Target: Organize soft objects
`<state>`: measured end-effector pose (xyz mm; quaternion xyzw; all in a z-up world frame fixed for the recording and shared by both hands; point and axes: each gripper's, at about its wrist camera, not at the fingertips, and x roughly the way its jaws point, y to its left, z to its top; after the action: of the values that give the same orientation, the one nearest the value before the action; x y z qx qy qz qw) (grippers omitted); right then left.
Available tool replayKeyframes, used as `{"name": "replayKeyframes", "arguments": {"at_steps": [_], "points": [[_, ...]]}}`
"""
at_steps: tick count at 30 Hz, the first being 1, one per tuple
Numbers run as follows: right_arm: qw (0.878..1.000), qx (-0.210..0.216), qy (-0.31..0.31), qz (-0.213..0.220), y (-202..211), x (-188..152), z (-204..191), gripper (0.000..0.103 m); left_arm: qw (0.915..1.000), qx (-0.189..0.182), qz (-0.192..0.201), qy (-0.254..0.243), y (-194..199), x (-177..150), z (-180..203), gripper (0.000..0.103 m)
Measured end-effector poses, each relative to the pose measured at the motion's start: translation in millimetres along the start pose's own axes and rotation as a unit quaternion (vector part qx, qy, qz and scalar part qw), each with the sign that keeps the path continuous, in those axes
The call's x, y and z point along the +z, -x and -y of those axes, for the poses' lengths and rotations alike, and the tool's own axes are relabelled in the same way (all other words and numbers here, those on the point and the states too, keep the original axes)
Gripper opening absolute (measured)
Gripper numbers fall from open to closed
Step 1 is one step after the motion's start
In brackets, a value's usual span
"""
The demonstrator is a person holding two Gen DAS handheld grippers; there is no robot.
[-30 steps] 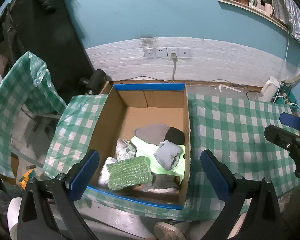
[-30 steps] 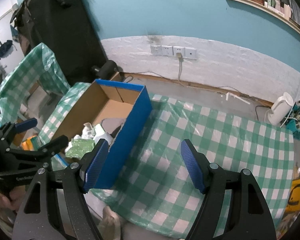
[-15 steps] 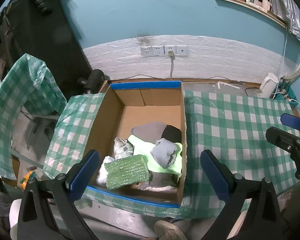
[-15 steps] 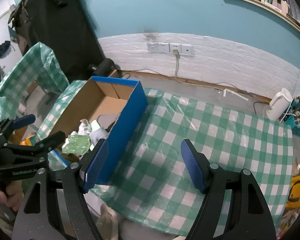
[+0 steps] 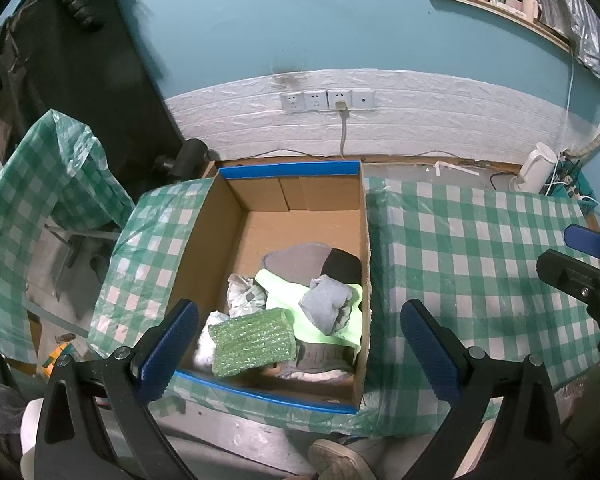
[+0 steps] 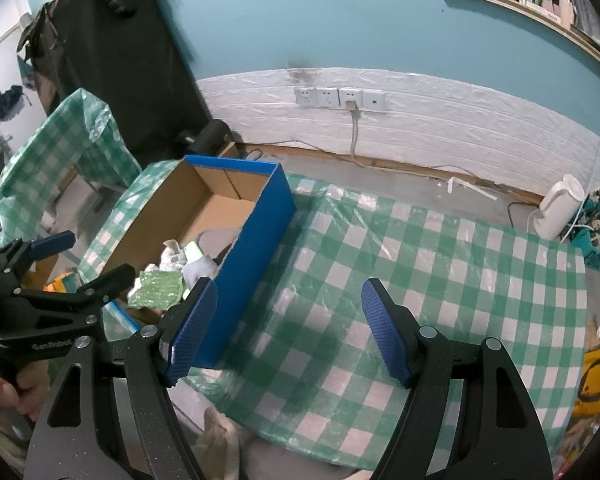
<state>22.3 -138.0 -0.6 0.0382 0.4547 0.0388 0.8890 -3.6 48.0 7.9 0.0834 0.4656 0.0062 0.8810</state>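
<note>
While both grippers' fingers (image 5: 168, 344) spread empty — soft objects (image 5: 288, 312) boxed beyond, untouched.

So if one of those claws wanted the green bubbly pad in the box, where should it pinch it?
Probably the green pad's raised upper long edge, coming from above: it lies tilted atop the pile, and the box wall blocks sideways approaches.

Your black, triangular-framed left tongs (image 5: 300, 344) and right tongs (image 6: 288, 332) carry textured blue pads (image 6: 192, 328), silver screws and white lettering; you wear a pale shoe (image 5: 336, 460).
</note>
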Motion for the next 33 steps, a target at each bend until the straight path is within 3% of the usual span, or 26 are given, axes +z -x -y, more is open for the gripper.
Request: {"name": "replayKeyframes", "arguments": {"at_steps": [33], "points": [[1.0,0.004,-0.001,0.0,3.6,-1.3,-2.5,0.074,1.0,-0.004,-0.003,-0.004,1.8,-0.5,3.2,0.102]]}}
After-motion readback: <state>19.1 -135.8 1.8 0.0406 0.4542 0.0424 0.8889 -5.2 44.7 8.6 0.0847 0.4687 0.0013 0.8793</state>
